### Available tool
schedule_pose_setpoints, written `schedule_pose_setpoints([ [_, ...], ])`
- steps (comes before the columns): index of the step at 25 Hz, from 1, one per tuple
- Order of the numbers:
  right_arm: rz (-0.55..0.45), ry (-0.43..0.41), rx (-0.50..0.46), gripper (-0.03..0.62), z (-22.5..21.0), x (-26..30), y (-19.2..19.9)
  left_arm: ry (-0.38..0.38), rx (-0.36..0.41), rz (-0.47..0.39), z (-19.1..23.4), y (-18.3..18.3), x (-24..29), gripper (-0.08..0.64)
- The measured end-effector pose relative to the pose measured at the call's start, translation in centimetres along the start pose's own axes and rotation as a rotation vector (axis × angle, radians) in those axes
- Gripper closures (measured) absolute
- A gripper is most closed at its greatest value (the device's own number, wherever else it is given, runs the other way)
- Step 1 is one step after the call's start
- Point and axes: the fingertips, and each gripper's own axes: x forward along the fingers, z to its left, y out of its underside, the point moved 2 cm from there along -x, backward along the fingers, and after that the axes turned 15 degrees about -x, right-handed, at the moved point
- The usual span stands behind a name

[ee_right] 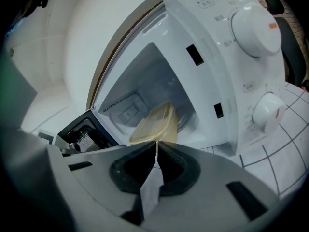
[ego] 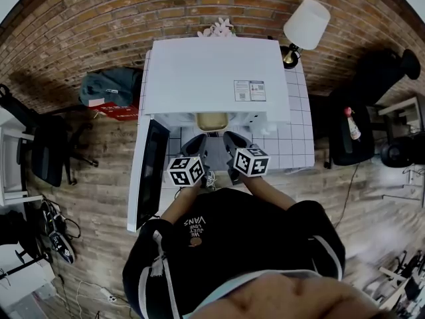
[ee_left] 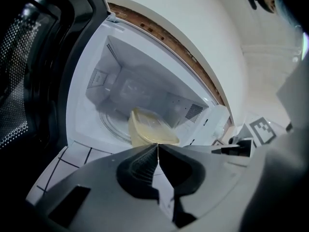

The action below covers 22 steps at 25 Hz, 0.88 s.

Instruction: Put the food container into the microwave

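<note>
Hovering shut & empty: left gripper (ee_left: 157, 146), right gripper (ee_right: 157, 146), w/ food container (ee_left: 147, 129) just ahead inside microwave (ee_left: 84, 105). Fwd nudge could skew it.

Brightness: head view evenly lit; the white microwave (ego: 199, 78) top glares, nearly featureless.
Shadows: soft and diffuse; the gripper views have dark vignetted edges.
Distortion: strong fisheye in every view, with the brick wall (ego: 133, 12) bowed.
Blur: both gripper views soft; food container (ee_right: 153, 124) hazy inside the dim grey cavity.
</note>
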Motion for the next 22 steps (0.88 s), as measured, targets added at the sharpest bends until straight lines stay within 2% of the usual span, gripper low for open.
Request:
schedule_pose_setpoints([
  [22, -0.011, 0.016, 0.027, 0.584, -1.0, 3.3, -1.9, 0.020, -0.027, -0.001, 1.4, -2.5, 3.0, 0.548],
])
